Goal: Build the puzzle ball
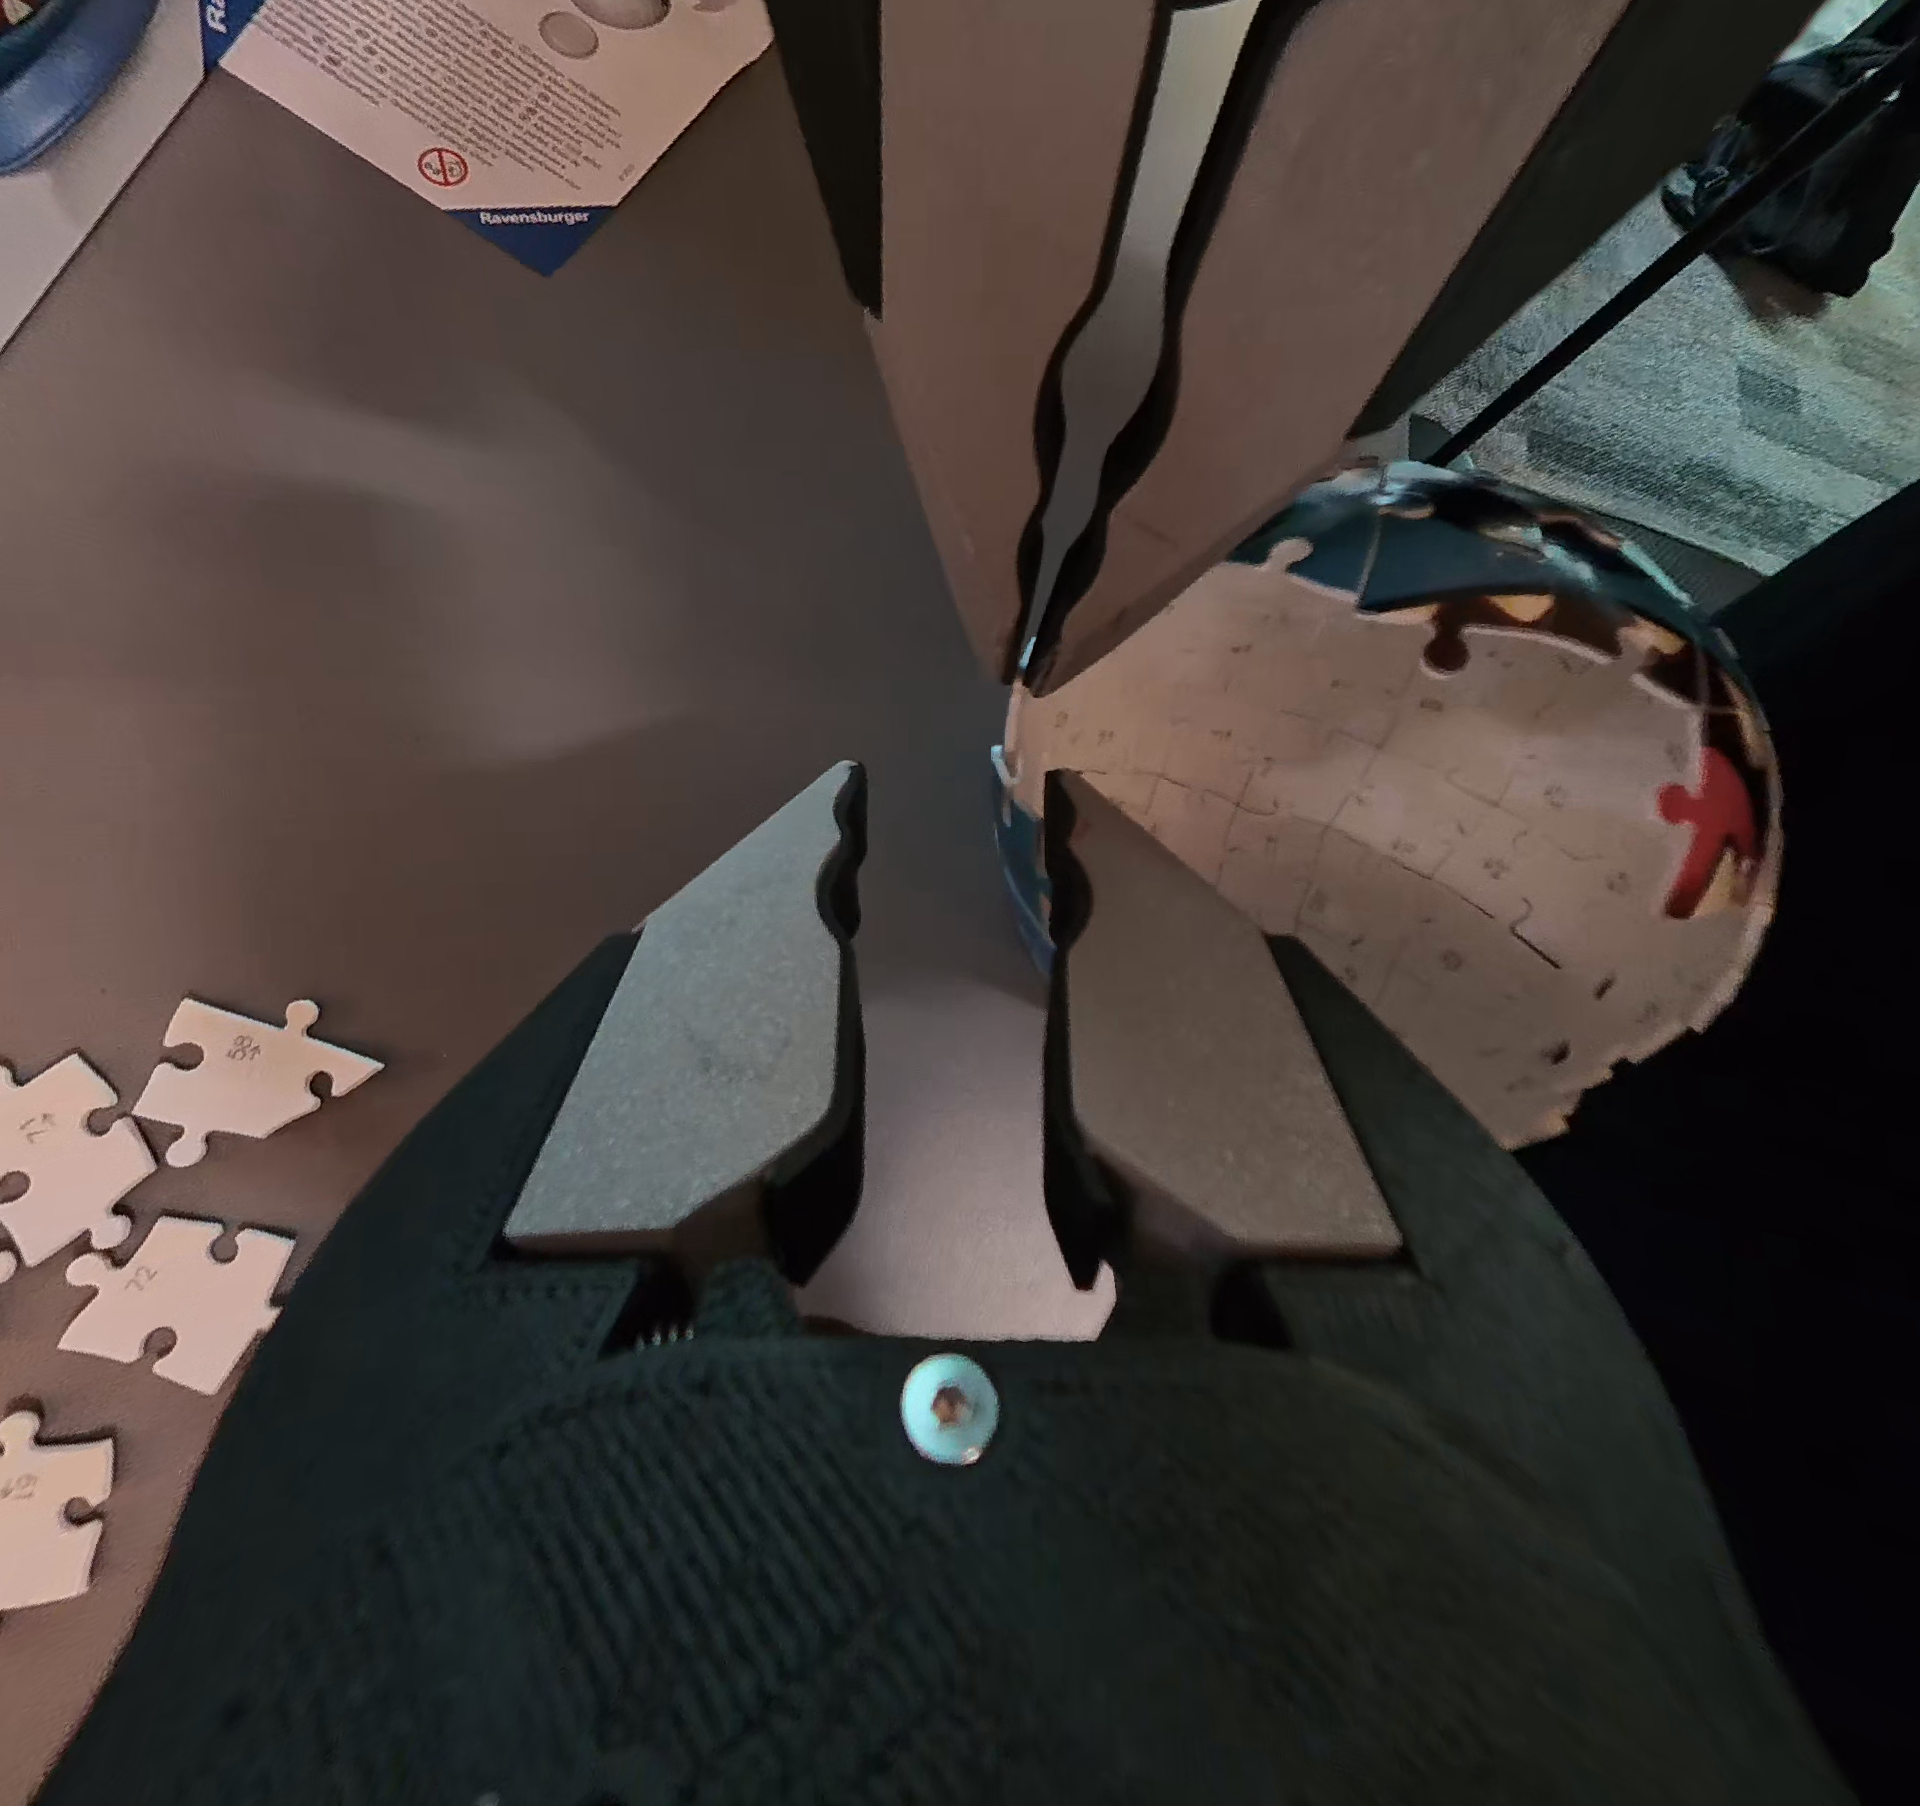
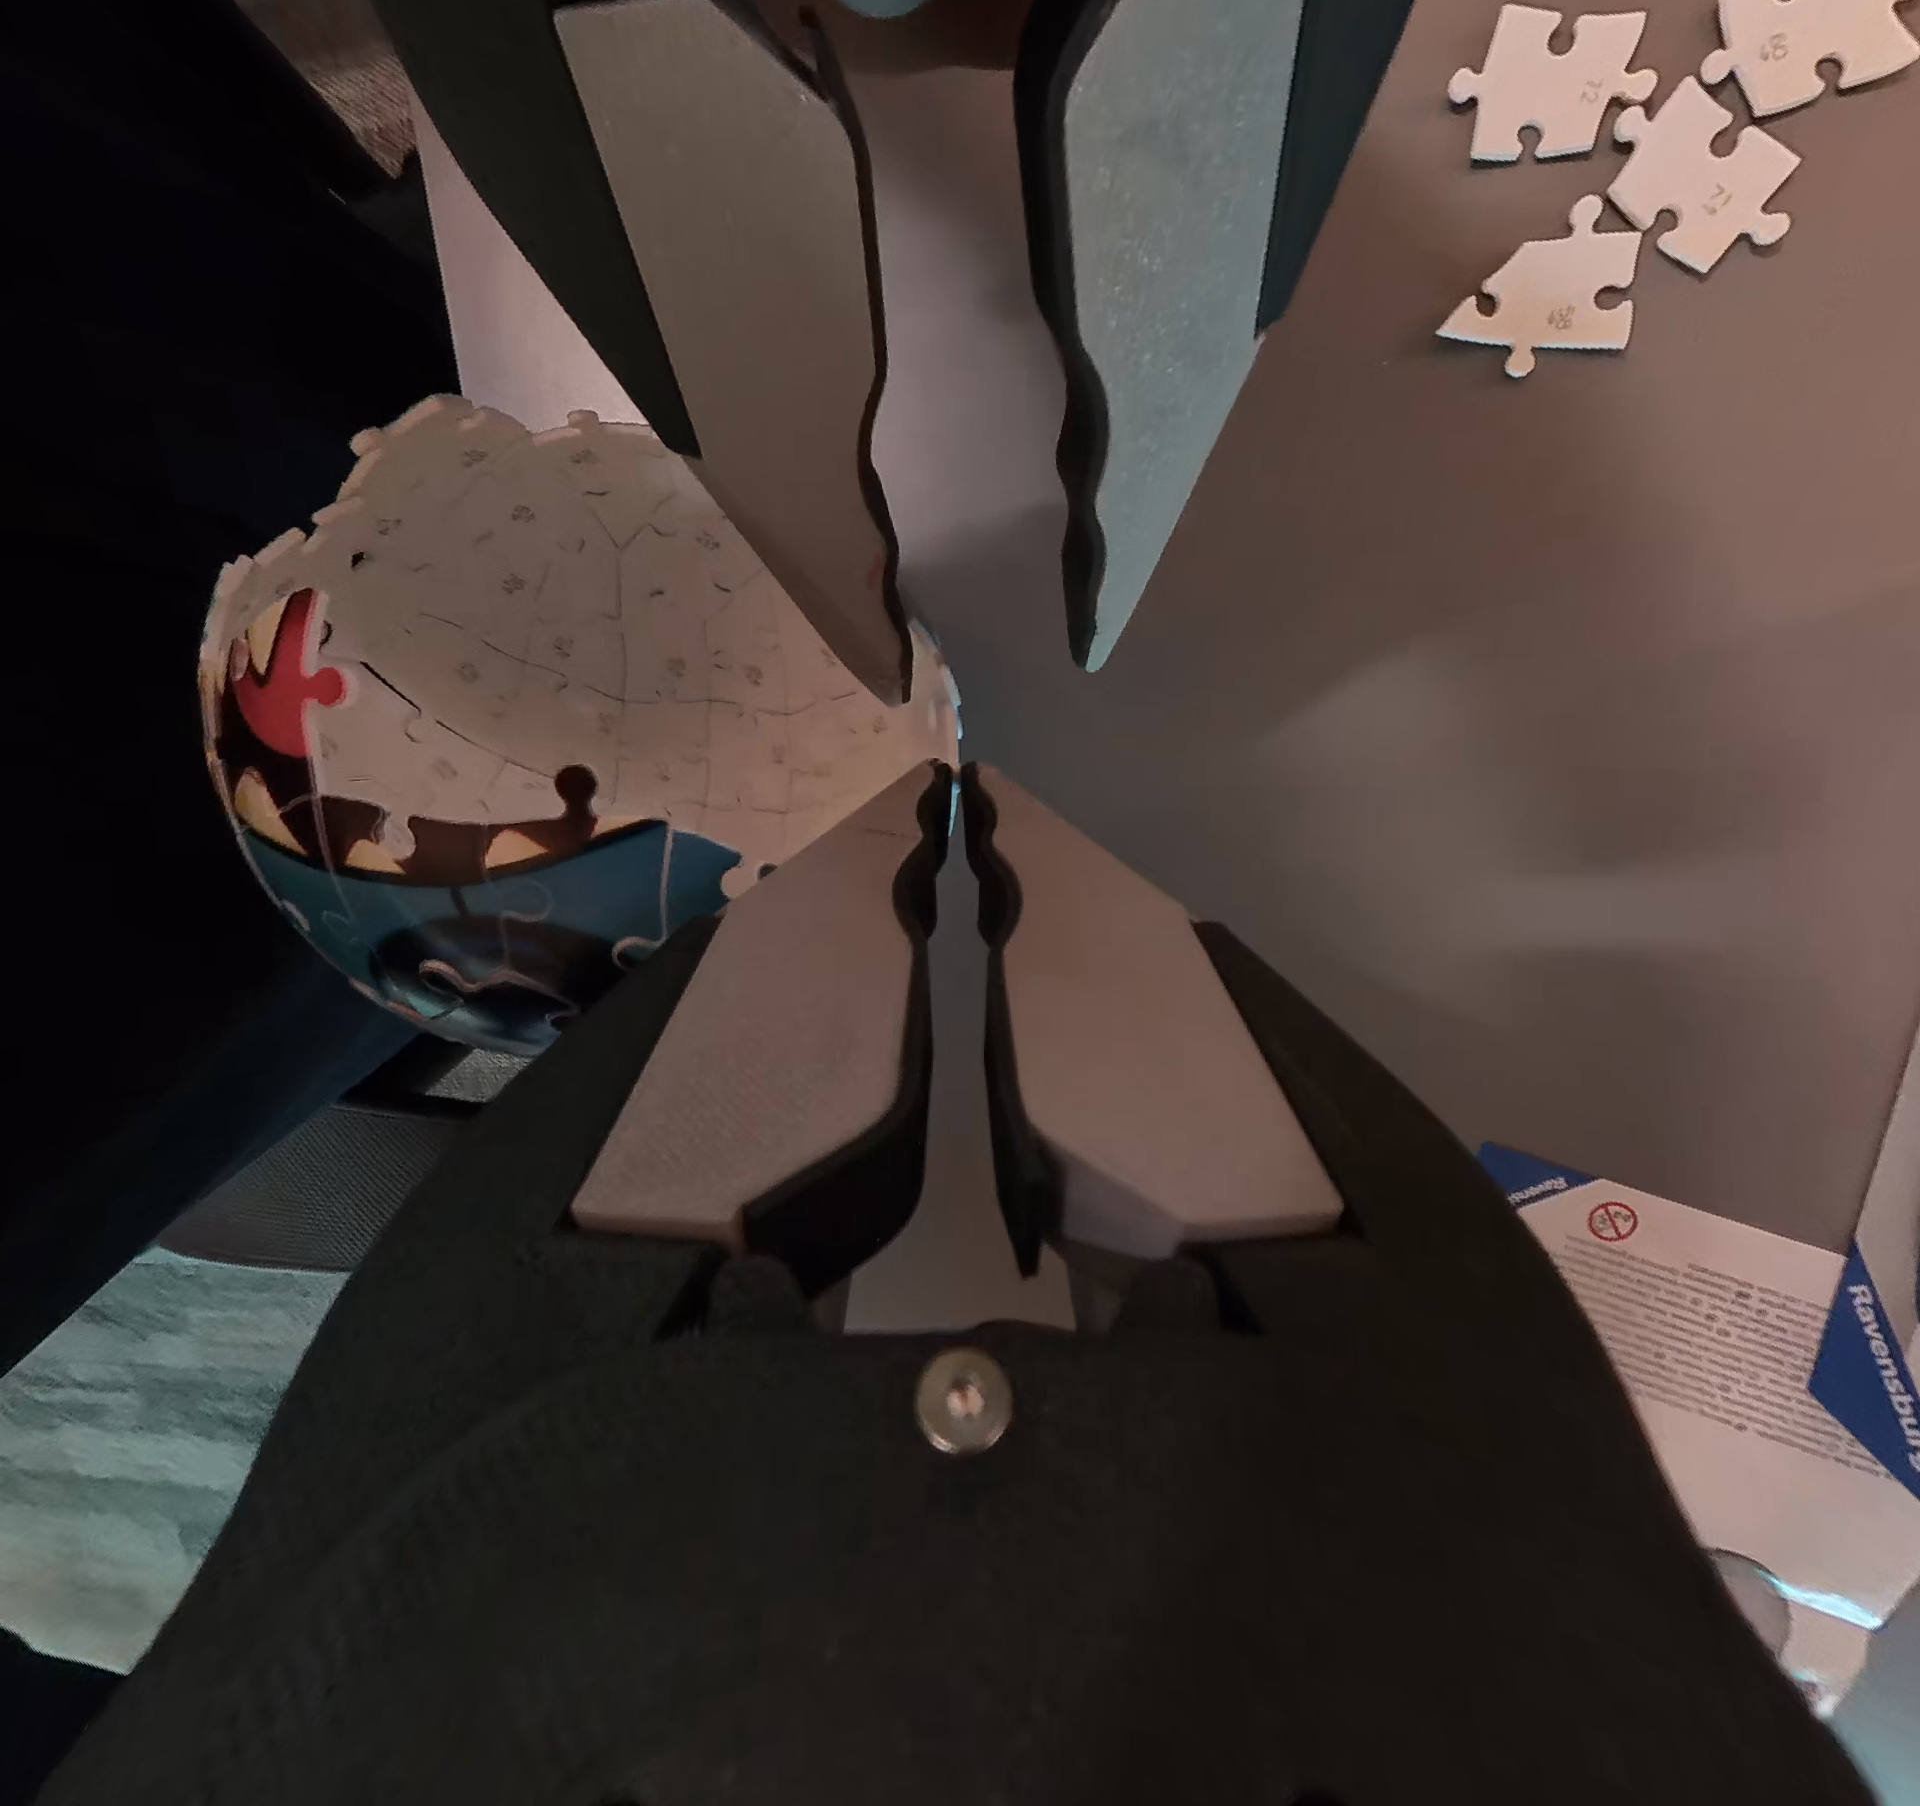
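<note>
The right gripper (image 2: 956, 780) is pinching the rim of the half-built puzzle ball (image 2: 540, 655) at the table's near edge — steadying it — while the left gripper (image 1: 951, 800) is hovering just beside, fingers apart, empty.

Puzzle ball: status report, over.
Right claw pinched on puzzle ball rim. Left claw open at same rim. Ball part built, loose pieces on table. Nothing in the way.
</note>
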Demonstrator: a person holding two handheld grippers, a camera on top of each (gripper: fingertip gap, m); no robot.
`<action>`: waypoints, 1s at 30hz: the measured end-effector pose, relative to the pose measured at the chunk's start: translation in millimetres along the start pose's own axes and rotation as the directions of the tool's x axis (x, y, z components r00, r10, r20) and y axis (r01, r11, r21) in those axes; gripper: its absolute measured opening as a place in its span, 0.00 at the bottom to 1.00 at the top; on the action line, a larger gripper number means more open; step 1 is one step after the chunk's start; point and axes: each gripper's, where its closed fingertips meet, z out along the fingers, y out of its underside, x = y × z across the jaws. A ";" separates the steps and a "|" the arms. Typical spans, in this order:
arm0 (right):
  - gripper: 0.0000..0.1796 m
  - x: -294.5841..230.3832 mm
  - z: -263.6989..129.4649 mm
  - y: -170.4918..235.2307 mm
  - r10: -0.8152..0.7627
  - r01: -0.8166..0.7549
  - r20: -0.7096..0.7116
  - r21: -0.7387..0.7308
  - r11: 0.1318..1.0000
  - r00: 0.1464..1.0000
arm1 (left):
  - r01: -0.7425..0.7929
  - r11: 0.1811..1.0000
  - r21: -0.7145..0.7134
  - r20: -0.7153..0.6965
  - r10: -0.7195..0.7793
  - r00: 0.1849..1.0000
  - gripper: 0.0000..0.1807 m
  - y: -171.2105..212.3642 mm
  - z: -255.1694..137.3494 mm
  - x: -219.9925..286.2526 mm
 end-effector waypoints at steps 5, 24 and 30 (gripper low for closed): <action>0.00 0.2 -2.1 -1.0 0.011 -0.011 -0.001 0.033 0.999 1.000 | 0.010 1.000 0.012 -0.003 -0.010 1.000 0.18 -0.2 -1.2 -0.5; 0.00 40.3 -25.4 82.2 0.449 -0.453 0.108 0.390 0.802 0.887 | -0.033 0.972 0.232 0.006 0.033 0.999 0.34 33.9 -68.7 13.4; 0.00 42.4 5.5 104.2 0.423 -0.433 0.121 0.411 0.802 0.898 | -0.103 0.981 0.164 0.009 0.103 0.995 0.41 61.5 -38.4 30.1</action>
